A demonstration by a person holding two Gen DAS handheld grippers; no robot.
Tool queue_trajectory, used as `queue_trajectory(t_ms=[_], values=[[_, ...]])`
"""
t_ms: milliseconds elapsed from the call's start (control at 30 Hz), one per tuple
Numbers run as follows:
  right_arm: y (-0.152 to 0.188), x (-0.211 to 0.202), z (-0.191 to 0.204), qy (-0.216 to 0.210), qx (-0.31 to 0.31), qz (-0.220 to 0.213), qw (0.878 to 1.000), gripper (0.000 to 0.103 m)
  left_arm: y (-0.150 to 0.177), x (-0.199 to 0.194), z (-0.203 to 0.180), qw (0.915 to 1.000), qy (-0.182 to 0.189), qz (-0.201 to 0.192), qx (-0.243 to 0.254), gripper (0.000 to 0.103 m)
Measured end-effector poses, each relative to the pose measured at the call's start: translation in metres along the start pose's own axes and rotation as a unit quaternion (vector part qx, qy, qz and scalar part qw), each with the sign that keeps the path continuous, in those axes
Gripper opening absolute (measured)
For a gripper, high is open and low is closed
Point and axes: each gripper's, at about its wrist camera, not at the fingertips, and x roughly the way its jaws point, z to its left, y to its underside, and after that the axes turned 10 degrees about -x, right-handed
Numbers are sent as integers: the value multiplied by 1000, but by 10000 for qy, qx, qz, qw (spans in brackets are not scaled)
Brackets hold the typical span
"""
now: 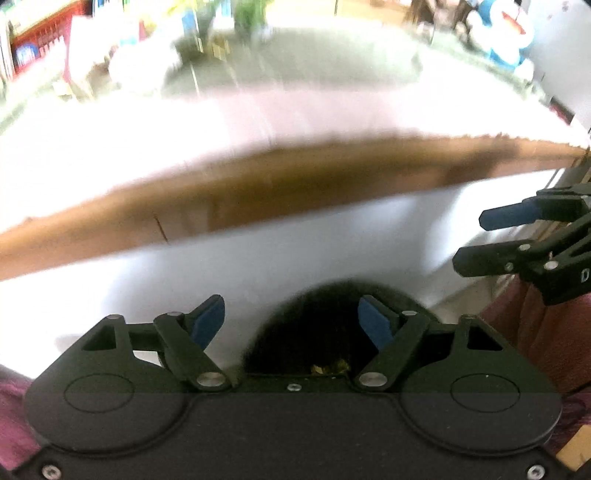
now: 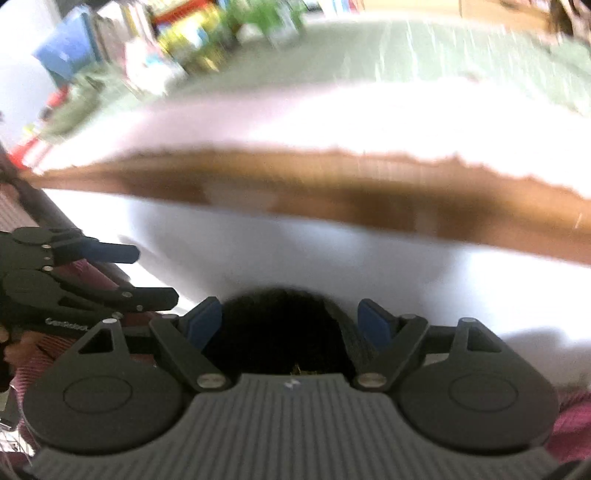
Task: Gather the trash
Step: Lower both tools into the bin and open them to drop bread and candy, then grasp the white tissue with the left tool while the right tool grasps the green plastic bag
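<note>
Blue pads [image 1: 208, 321] of the left gripper [image 1: 291, 323] stand well apart, spread wide with nothing pinched between them. Between and just beyond them sits a dark rounded opening [image 1: 314, 332], with a few small yellowish scraps [image 1: 330, 367] at its lower edge, close against the gripper body; what the scraps are is too blurred to tell. The right gripper [image 2: 290, 321] shows the same stance in its own view: blue pads [image 2: 375, 323] splayed apart, empty, with a dark round opening [image 2: 280, 328] between them and a tiny yellowish fleck [image 2: 297, 368] at the near edge.

Beyond the fingers of both lies a pale white surface [image 1: 295, 240], and past it a long brown band with a ragged upper edge [image 1: 295, 177], running across the whole frame; it looks like torn cardboard, though blur makes that uncertain. The same band [image 2: 332, 184] crosses the right view.

Each gripper appears in the other's camera: the right one enters the left view from the right edge [image 1: 517, 240], fingers apart, and the left one enters the right view from the left edge [image 2: 110, 273], also parted. Dark red fabric [image 1: 535, 332] lies beneath them.

Farther off, a greenish floor [image 1: 314, 55], colourful shelves [image 2: 184, 37] and a blue-and-white cartoon figure [image 1: 506, 33] are smeared by motion blur.
</note>
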Motion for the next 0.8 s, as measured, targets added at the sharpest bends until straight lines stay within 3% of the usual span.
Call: queue_trajectory(t_ms=[167,333,567,800], values=[[-23,-27,2,153,-258,-675,9973,89,-17,-34,6,9975,-33,-706,-34,85],[-47,-31,-1,350,-353,-1031,9934,90,-35,-56,10,9900,-157,-1403,-49,86],[-86,-12,8,553,-527,-1235,9894,89,-66,-55,23,9819,-641,-1774,-181,87],[-117,12,20,535,-905,-1283,9862,89,-96,-34,42,9771,-696,-1932,-556,64]])
